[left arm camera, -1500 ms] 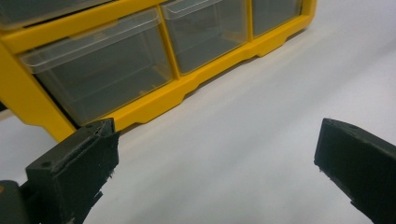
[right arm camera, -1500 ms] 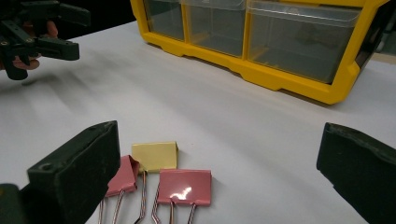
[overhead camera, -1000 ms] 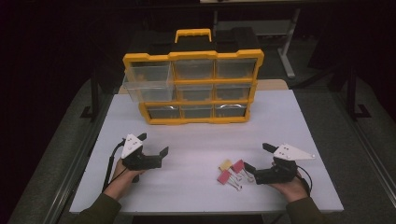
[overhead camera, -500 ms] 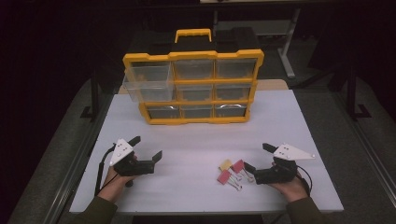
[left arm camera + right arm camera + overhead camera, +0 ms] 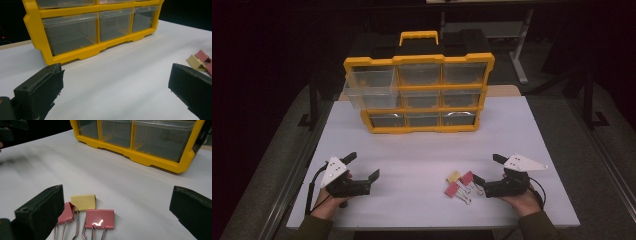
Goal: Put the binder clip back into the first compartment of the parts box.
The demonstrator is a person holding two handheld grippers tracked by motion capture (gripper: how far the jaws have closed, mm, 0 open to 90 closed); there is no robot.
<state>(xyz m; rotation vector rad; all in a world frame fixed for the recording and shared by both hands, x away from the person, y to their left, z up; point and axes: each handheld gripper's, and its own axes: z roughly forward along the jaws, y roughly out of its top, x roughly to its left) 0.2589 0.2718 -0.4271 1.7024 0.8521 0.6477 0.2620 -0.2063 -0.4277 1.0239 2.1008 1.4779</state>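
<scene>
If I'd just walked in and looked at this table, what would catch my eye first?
Probably the yellow drawer organizer at the far side of the white table, its top-left clear drawer pulled out. Next, the three binder clips, two pink and one yellow, lying near the front just ahead of the open right gripper. The left gripper rests open at the front left.

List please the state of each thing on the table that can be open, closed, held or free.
Yellow plastic organizer: upright.
Clear top-left drawer: pulled out.
Other clear drawers: pushed in.
Two pink and one yellow binder clips: lying free.
Left tongs: open, empty.
Right tongs: open, empty, beside the clips.
</scene>
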